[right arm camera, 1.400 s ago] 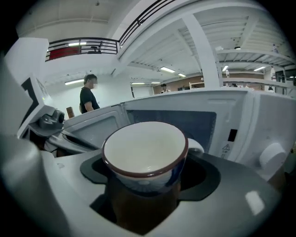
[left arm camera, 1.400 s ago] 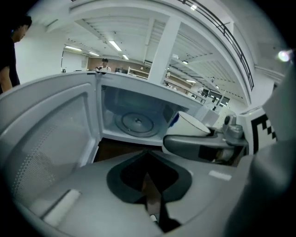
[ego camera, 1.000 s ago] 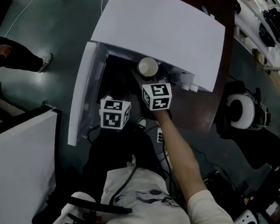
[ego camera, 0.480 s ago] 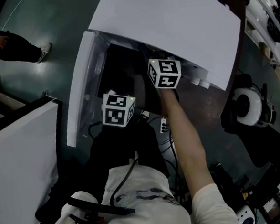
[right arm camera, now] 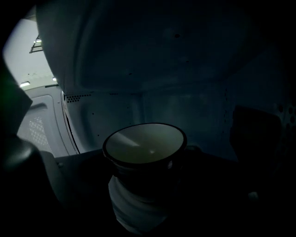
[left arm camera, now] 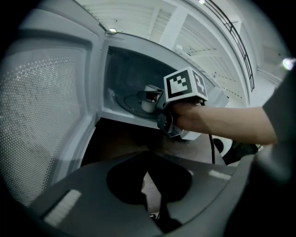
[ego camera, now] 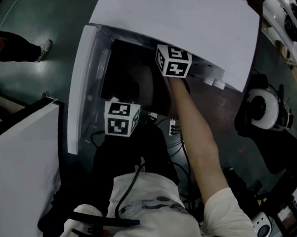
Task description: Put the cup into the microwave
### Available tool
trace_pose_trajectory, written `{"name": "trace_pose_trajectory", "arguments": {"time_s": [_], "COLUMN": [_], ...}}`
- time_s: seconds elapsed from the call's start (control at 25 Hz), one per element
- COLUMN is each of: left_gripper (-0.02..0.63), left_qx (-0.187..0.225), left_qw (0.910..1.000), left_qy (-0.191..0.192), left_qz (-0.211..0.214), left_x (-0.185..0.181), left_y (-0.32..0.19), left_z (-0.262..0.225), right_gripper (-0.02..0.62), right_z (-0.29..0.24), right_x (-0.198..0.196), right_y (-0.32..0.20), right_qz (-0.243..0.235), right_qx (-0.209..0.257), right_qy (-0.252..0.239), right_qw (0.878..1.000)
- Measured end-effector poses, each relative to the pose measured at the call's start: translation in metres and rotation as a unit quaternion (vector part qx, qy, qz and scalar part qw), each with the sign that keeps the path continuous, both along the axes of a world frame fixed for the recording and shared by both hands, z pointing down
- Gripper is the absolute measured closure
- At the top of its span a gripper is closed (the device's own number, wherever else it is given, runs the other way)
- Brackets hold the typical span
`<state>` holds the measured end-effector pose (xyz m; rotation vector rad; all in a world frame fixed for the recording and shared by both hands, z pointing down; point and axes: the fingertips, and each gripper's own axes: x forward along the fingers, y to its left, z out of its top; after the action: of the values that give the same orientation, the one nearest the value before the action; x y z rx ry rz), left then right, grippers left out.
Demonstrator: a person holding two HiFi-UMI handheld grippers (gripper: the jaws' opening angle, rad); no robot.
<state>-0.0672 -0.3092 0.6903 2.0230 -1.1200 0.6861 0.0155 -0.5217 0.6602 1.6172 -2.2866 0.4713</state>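
The white microwave (ego camera: 182, 27) stands with its door (ego camera: 82, 84) swung open to the left. My right gripper (ego camera: 173, 61) reaches into the dark cavity, its jaws hidden under the top in the head view. In the right gripper view it is shut on the cup (right arm camera: 144, 152), a white cup with a dark rim, held upright inside the cavity. From the left gripper view the cup (left arm camera: 149, 98) shows just inside the opening, over the turntable. My left gripper (ego camera: 120, 118) hangs back in front of the door, shut, holding nothing.
The microwave sits on a dark brown table (ego camera: 224, 115) with cables (ego camera: 172, 134) at its front edge. A round white device (ego camera: 262, 110) lies to the right. A white panel (ego camera: 20, 165) stands at the left, and a person's shoe (ego camera: 44, 46) is on the floor beyond.
My right gripper has carried the cup forward from the microwave's mouth into the cavity, so the head view no longer shows it. The left gripper has barely moved.
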Motion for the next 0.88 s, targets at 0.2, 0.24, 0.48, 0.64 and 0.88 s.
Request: {"name": "trace_pose_trajectory", "arguments": {"time_s": [0.2, 0.24, 0.48, 0.64, 0.88], "left_gripper": [0.606, 0.606, 0.606, 0.606, 0.606], "left_qx": [0.001, 0.001, 0.009, 0.013, 0.055], "left_qw": [1.0, 1.0, 0.9999, 0.9999, 0.9983], "left_qy": [0.003, 0.004, 0.003, 0.0, 0.02], "left_qz": [-0.002, -0.001, 0.006, 0.007, 0.0], "left_x": [-0.001, -0.001, -0.003, -0.004, 0.006], "left_y": [0.0, 0.001, 0.004, 0.006, 0.003], "left_z": [-0.001, -0.002, -0.007, -0.009, -0.037], "right_gripper": [0.184, 0.184, 0.178, 0.178, 0.236], "right_z": [0.001, 0.002, 0.004, -0.004, -0.025], "right_x": [0.002, 0.002, -0.003, -0.007, -0.006], "right_y": [-0.001, 0.0, 0.018, 0.042, 0.123], "right_qz": [0.003, 0.002, -0.018, -0.023, -0.018], "right_qx": [-0.012, -0.017, -0.02, -0.018, -0.026], "right_qy": [-0.001, -0.003, -0.011, -0.02, -0.01], "right_qw": [1.0, 1.0, 1.0, 0.999, 0.999]}}
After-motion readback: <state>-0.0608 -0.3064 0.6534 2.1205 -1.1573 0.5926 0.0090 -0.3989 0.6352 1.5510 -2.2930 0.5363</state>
